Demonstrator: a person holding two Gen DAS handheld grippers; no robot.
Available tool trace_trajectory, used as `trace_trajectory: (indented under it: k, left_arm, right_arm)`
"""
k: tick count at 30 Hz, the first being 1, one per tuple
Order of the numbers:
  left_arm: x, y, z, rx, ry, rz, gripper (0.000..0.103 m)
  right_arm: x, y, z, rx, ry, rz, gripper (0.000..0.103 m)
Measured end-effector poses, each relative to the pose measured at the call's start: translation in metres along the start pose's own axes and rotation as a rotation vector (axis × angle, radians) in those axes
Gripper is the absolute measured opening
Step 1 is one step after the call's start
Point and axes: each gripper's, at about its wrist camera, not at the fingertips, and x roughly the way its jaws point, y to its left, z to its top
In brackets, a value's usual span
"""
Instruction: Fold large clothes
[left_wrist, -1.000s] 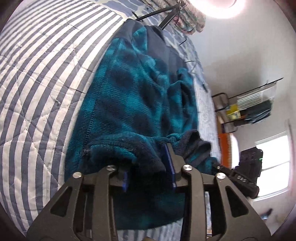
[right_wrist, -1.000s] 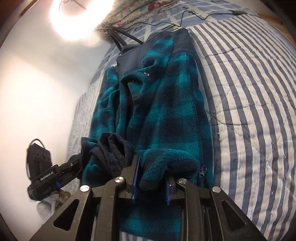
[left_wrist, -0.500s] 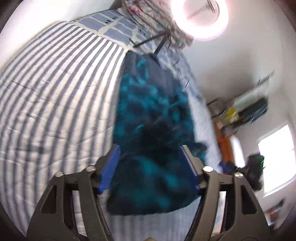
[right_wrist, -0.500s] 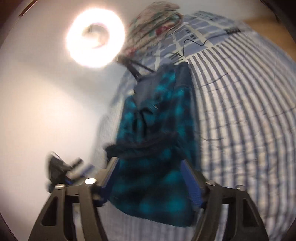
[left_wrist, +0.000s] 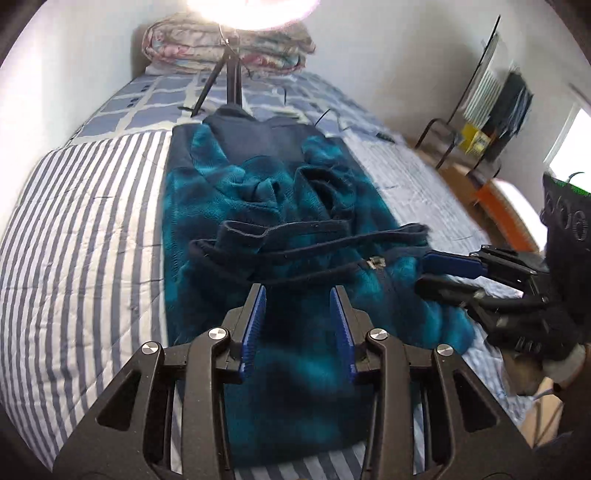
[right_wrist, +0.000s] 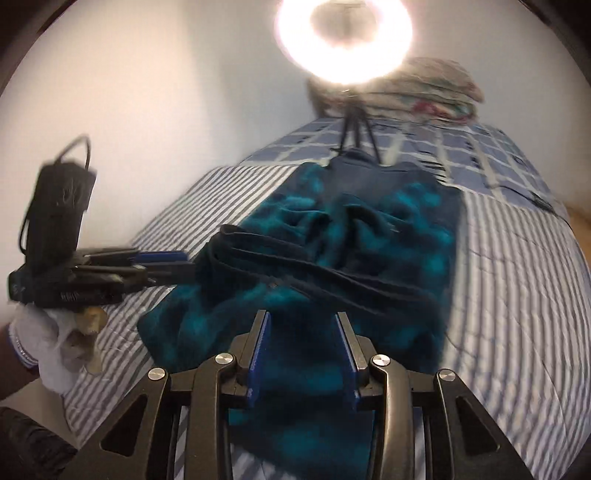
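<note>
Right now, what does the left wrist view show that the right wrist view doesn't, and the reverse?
Left wrist only: a black metal rack holding dark items by the wall, and a bright window.

Right wrist only: a white-gloved hand gripping the other tool.

Both: the teal-and-navy plaid fleece jacket on the blue-striped quilt, the glowing ring light on its tripod, and folded floral bedding.

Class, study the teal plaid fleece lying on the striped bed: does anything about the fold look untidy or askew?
Yes. The fleece is folded lengthwise, but its dark hem band lies twisted and slanted across the middle, and the fabric above it is bunched into folds. The bottom right corner bulges out over the striped quilt.
</note>
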Motion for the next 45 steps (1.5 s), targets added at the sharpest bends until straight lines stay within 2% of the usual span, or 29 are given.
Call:
trace_trajectory:
  k: [2, 4, 6, 8, 11, 14, 16, 20, 26, 29, 33, 36, 40, 41, 45]
  left_arm:
    - [0.022, 0.005, 0.003, -0.019, 0.016, 0.085, 0.036]
    - [0.039, 0.015, 0.000, -0.061, 0.035, 0.132, 0.026]
    - [0.054, 0.036, -0.009, -0.161, 0.031, 0.111, 0.022]
    - [0.055, 0.043, -0.015, -0.217, -0.009, 0.082, 0.020]
    - [0.044, 0.037, -0.009, -0.169, 0.008, 0.076, 0.020]
    - [0.016, 0.037, -0.008, -0.137, -0.026, 0.056, 0.020]
    - [0.002, 0.042, -0.006, -0.136, -0.033, 0.028, 0.022]
    - [-0.012, 0.059, -0.008, -0.152, -0.023, 0.021, 0.023]
    - [0.002, 0.064, -0.001, -0.157, -0.007, 0.042, 0.023]
    - [0.026, 0.067, 0.005, -0.151, 0.024, 0.083, 0.023]
    - [0.048, 0.072, 0.003, -0.157, 0.058, 0.081, 0.023]
    - [0.055, 0.071, 0.002, -0.121, 0.068, 0.086, 0.024]
    - [0.042, 0.076, 0.011, -0.139, 0.076, 0.031, 0.024]
    - [0.034, 0.080, 0.016, -0.155, 0.068, 0.008, 0.024]
    - [0.010, 0.097, 0.050, -0.173, 0.010, -0.018, 0.027]
  right_arm:
    - [0.026, 0.004, 0.004, -0.053, 0.047, -0.062, 0.037]
    - [0.049, -0.001, 0.004, -0.067, 0.096, -0.121, 0.034]
    - [0.069, -0.013, -0.002, -0.036, 0.152, -0.149, 0.033]
    - [0.072, -0.020, -0.009, 0.005, 0.137, -0.125, 0.034]
    - [0.056, -0.024, -0.005, 0.035, 0.148, -0.118, 0.034]
    - [0.016, -0.043, -0.010, 0.135, 0.069, -0.090, 0.034]
    - [-0.002, -0.055, -0.015, 0.173, 0.050, -0.112, 0.034]
    - [-0.025, -0.067, -0.022, 0.168, 0.046, -0.157, 0.033]
    - [-0.022, -0.071, -0.014, 0.170, 0.042, -0.152, 0.030]
    - [0.003, -0.074, -0.010, 0.173, 0.073, -0.153, 0.030]
    - [0.040, -0.072, -0.019, 0.114, 0.157, -0.193, 0.030]
    - [0.051, -0.065, -0.025, 0.050, 0.167, -0.224, 0.031]
    - [0.039, -0.069, -0.012, 0.064, 0.194, -0.180, 0.032]
    - [0.027, -0.074, -0.006, 0.088, 0.171, -0.145, 0.032]
    - [-0.008, -0.098, 0.017, 0.150, 0.087, -0.128, 0.031]
